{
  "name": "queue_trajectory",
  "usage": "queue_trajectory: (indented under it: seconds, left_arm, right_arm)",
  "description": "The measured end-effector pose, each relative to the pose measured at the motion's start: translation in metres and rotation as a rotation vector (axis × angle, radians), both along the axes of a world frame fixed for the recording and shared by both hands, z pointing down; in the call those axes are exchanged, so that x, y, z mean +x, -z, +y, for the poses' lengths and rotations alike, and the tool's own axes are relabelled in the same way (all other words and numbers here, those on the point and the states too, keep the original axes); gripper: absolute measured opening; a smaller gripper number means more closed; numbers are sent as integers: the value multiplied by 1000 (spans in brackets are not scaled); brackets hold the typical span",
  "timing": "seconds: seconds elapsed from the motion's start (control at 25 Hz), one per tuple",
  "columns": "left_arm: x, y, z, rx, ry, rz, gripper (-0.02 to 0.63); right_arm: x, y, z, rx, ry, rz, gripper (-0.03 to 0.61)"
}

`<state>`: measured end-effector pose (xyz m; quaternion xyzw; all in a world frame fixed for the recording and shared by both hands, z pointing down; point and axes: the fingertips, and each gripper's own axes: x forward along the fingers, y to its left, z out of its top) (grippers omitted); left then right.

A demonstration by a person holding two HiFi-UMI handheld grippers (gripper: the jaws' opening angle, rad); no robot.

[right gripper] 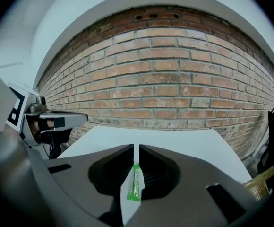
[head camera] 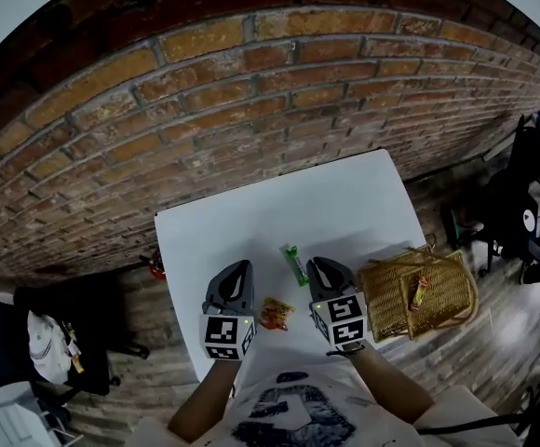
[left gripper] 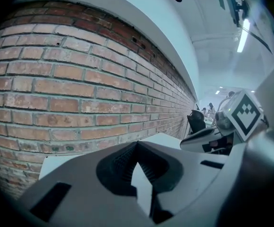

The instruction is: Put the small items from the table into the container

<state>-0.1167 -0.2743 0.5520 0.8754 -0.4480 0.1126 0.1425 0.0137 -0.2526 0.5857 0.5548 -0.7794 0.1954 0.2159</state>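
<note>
On the white table (head camera: 251,231), a green packet (head camera: 294,264) lies just left of my right gripper's tip. A red and orange snack packet (head camera: 276,313) sits between the two grippers, near the table's front edge. The woven basket (head camera: 456,313) stands at the table's right corner with a small wrapped item (head camera: 420,290) inside. My left gripper (head camera: 242,266) hovers over the table with its jaws together and nothing in them (left gripper: 137,144). My right gripper (head camera: 318,264) is shut and empty too (right gripper: 136,146). In the right gripper view the green packet (right gripper: 135,183) shows on the table below the jaws.
A brick wall (head camera: 251,91) runs close behind the table. A black chair (head camera: 37,343) with clutter stands on the floor at the left. Dark chairs and bags (head camera: 521,212) stand at the right. The basket's rim (right gripper: 265,176) shows at the right gripper view's edge.
</note>
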Motion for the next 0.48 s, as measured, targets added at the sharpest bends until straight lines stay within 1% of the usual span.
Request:
queue_trajectory:
  seconds: [0.08, 0.16, 0.36, 0.48]
  left_arm:
    - [-2, -6, -2, -14, 3, -1, 46]
    - [-5, -12, -2, -27, 7, -3, 46]
    - [-7, -24, -2, -57, 7, -7, 46]
    - [-6, -29, -3, -70, 7, -6, 46]
  right_arm:
    - [-3, -10, 0, -32, 7, -7, 34]
    - [-8, -19, -1, -64, 22, -15, 74]
    - [-16, -41, -1, -135, 35, -34, 138]
    - [-21, -54, -1, -183, 55, -52, 223]
